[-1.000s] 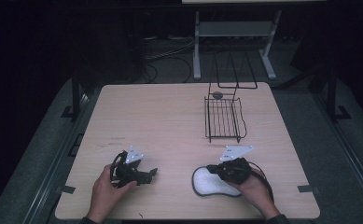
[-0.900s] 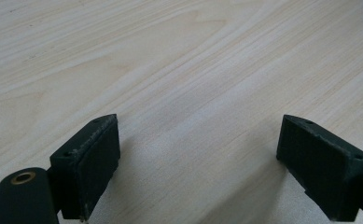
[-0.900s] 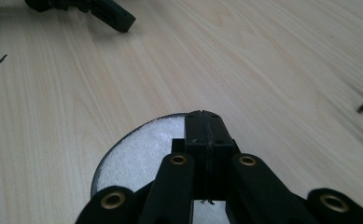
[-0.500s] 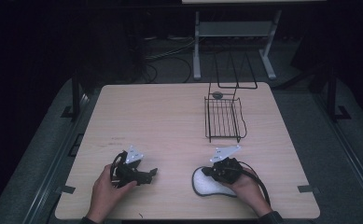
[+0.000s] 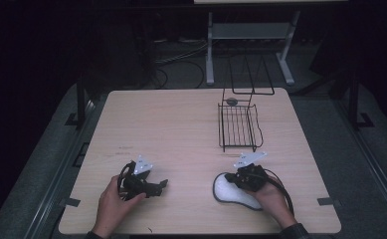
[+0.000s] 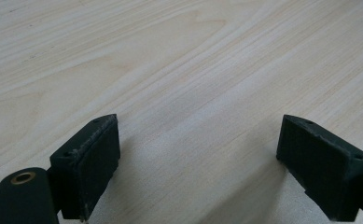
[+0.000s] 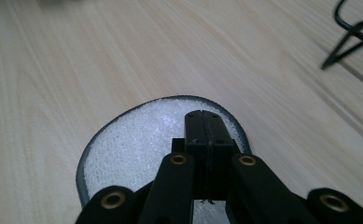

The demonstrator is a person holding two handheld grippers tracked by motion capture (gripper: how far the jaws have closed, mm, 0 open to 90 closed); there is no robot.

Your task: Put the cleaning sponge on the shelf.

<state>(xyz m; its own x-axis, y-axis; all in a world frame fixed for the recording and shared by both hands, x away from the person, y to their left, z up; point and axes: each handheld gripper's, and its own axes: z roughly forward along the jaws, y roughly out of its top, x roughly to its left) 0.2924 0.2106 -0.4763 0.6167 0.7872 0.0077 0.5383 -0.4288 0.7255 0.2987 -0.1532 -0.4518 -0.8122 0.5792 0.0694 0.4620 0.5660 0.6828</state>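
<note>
A person's two hands rest near the front edge of a pale wooden tabletop (image 5: 181, 124), each holding a claw. The right claw (image 7: 202, 122) hovers over a white, dark-rimmed pad (image 7: 137, 140) that lies flat on the wood at the front right; its jaws are pressed together with nothing between them, and whether they touch the pad cannot be told. In the high view that right claw (image 5: 233, 178) sits at the pad's (image 5: 226, 191) far edge. The left claw (image 5: 162, 185) lies low at the front left, well apart from the pad, its jaws spread wide over bare wood. A black wire rack (image 5: 238, 127) stands farther back on the right, with a small dark round object (image 5: 232, 101) just beyond it.
</note>
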